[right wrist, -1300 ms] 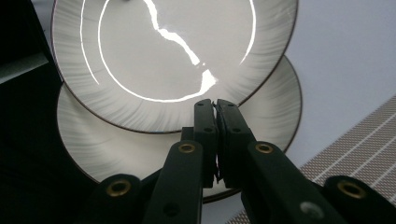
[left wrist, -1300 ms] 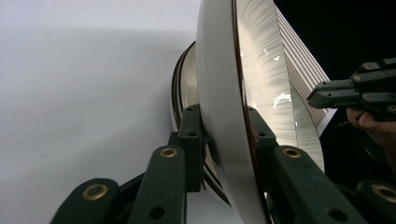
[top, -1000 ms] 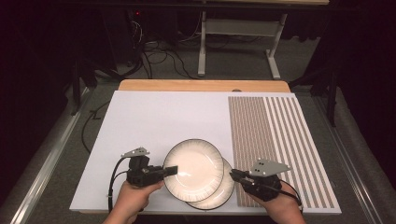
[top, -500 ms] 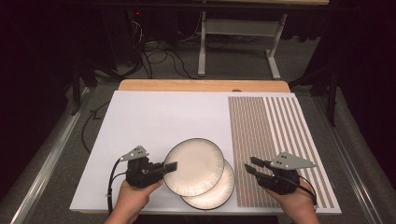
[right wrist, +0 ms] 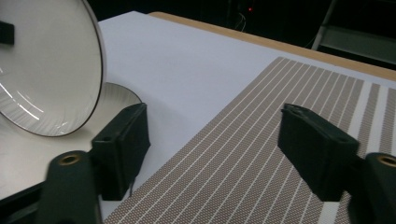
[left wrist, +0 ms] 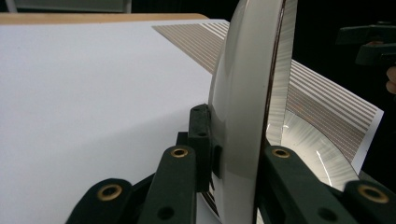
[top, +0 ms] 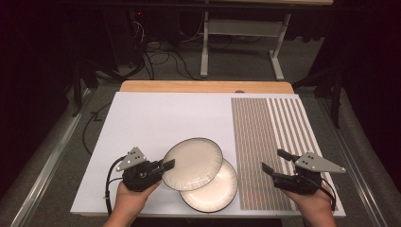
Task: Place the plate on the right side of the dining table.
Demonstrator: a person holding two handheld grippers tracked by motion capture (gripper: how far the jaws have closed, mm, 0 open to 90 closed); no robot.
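High view: I hold the upper plate (top: 193, 157) by its near-left rim in my left gripper (top: 163, 167), jaws closed on it. It is lifted and tilted above the lower plate (top: 210, 185), which lies on the white board (top: 156, 118) near the front edge. In the left gripper view the pads pinch the upper plate (left wrist: 245, 93) only at its edge, one pad on each face. I judge that a steady, level lift suits this step, since so shallow a grip could let the glazed rim slip or swing. My right gripper (top: 279, 165) hovers well apart over the striped placemat (top: 265, 132), jaws wide open and empty. I judge the placemat a free landing spot. Nothing lies between plate and mat except the lower plate's rim, which I must clear.
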